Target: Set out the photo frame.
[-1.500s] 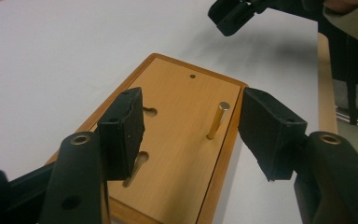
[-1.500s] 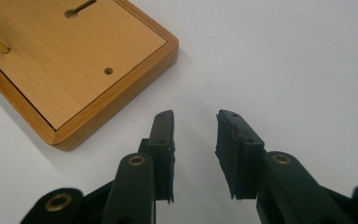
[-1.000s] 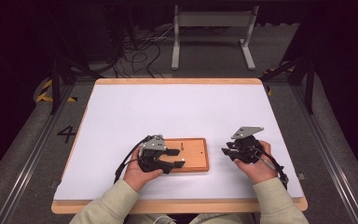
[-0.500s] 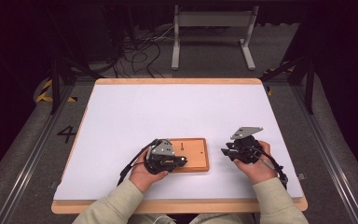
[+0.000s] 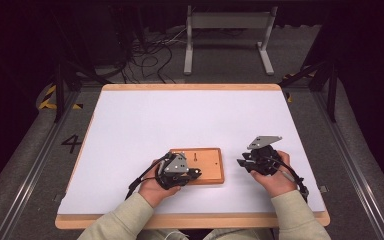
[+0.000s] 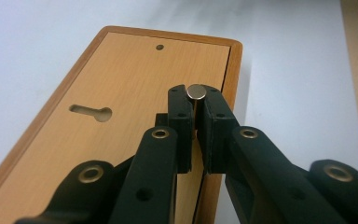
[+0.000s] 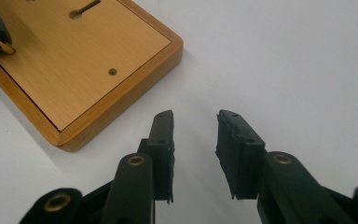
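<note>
Judging from how things lie, the work is taken to be at an early-to-middle stage: a small metal pin [image 6: 196,91] has been gripped, but its placing is not yet seen to be done. In the left gripper view, the left gripper [image 6: 196,100] is closed tight on the pin, whose round, bright end stands just above the jaw tips, over the near right part of a wooden board [image 6: 121,93]. A keyhole-shaped slot [image 6: 91,112] is cut in the board's face, and a small round hole [image 6: 159,47] is seen toward its far end; both are empty. Whether the pin's lower end touches the board cannot be told, since it is hidden between the jaws. In the high view the board [image 5: 207,162] lies on the white table [image 5: 190,120], near the front edge, with the left gripper [image 5: 196,173] over its left end. The right gripper [image 5: 241,162] is held just beside the board's right end, apart from it, and in the right gripper view its jaws [image 7: 195,140] stand moderately open with nothing between them, only the bare white surface below. What is judged to remain is the carrying of the pin to whichever opening it is meant for, its seating, and its release.
</note>
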A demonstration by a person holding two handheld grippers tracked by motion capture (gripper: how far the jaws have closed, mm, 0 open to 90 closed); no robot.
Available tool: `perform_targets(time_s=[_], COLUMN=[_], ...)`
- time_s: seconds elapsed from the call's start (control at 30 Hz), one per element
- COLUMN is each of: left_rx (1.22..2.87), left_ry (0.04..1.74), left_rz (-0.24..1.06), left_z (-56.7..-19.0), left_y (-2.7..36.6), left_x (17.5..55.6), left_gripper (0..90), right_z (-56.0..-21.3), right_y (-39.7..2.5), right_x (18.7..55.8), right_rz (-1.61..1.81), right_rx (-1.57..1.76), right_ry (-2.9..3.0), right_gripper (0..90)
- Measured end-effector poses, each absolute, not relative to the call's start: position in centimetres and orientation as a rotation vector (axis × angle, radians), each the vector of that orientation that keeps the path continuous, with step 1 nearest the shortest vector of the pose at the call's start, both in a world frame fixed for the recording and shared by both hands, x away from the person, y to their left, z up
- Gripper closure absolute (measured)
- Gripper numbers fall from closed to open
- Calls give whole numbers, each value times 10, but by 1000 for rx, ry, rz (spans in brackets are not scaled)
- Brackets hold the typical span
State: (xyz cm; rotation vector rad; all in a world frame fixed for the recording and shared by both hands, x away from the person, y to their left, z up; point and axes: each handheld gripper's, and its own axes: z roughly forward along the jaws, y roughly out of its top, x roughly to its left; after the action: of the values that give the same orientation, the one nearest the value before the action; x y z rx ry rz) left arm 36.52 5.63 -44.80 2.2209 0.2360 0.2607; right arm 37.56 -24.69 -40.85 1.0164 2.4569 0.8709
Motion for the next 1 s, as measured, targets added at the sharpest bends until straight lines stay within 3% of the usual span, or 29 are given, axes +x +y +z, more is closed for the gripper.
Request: perform_targets(time_s=[0.33,0.63,1.0], left_rx=[2254,2276,2265], left_ry=[103,0,-3], left_rz=[450,647,694], left_z=[-447,-449,-452], left_y=[52,48,48], left_x=[349,328,322], left_gripper=[841,843,844], right_z=[-407,-400,-406], right_y=[-246,-243,-222], right_x=[376,382,402], right_rz=[896,987,1105], right_rx=[1010,1088,1165], right_ry=[2453,2463,2590], right_gripper=[629,456,317])
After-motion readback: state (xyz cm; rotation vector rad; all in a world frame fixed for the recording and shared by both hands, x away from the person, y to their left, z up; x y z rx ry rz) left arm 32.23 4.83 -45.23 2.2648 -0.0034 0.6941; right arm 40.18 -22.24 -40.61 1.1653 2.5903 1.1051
